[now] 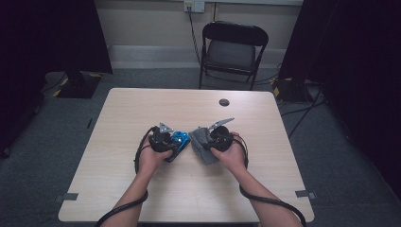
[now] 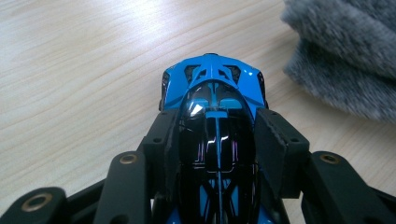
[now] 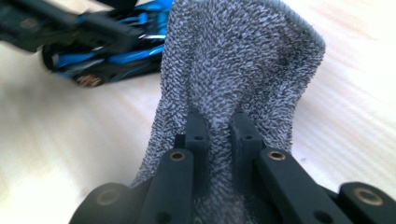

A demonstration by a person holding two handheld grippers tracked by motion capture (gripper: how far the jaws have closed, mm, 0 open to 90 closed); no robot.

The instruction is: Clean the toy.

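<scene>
Blue toy car (image 2: 212, 98) sits low over the table (image 1: 142, 109), near its middle, pinched across the cabin by the left gripper (image 2: 215, 140), nose pointing away. Grey cloth (image 3: 243, 60) hangs just to its right, bunched and pinched tight in the right gripper (image 3: 217, 126).

For a good wipe: keep the car clamped firmly and level, bring a loose fold of cloth against the glossy bodywork rather than the jaws' hard edges, stroke along the body's length, and press lightly so the car doesn't twist out of the grip.

Left hand (image 1: 152, 158) wraps its gripper from behind, forearm angled in from the bottom edge. Right hand (image 1: 231, 156) mirrors it, tilted inward toward the car; cloth probably just short of touching, though hard to judge from the high view.
</scene>
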